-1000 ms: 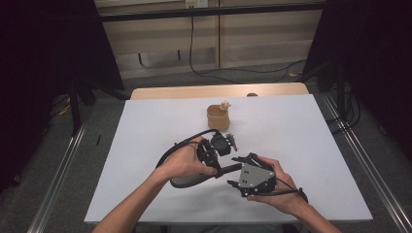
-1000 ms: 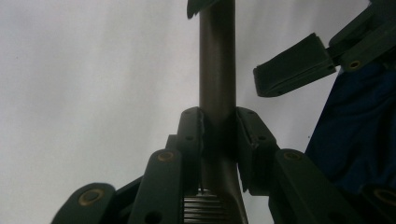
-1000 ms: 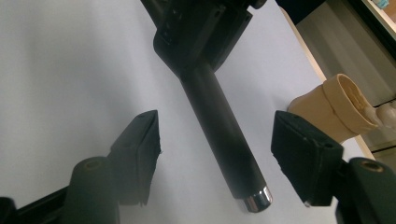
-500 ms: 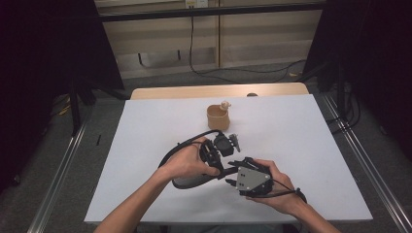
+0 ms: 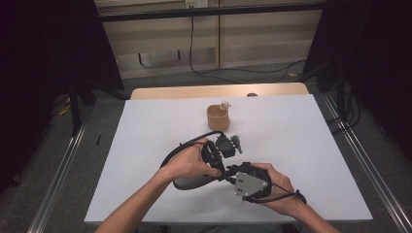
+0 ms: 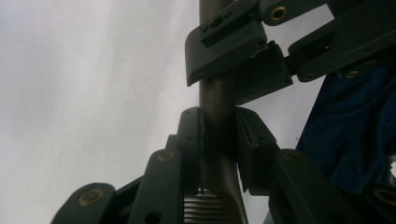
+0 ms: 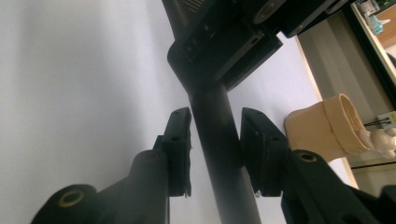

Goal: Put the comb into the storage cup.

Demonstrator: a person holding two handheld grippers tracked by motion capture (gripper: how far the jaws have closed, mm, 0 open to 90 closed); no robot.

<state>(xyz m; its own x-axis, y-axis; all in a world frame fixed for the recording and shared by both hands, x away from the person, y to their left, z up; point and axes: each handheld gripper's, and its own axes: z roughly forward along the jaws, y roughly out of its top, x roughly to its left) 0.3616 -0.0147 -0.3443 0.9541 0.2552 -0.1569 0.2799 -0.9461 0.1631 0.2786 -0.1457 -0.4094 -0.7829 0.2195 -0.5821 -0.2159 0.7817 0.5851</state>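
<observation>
Dark rod [image 7: 219, 154] runs lengthwise between right gripper [image 7: 215, 149] pads [image 7: 180, 154], jaws just closing, not yet pressing; left gripper [image 6: 218, 140] clamps the same rod

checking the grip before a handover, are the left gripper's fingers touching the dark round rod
Touching. The left gripper view shows the left gripper's fingers pressed against both sides of the dark round rod, with no gap on either side.

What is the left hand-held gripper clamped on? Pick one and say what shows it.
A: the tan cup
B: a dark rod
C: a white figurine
B: in the left gripper view, the left hand-held gripper has both pads pressed against the dark rod. In the high view, the tan cup stands apart, farther back on the table.
</observation>
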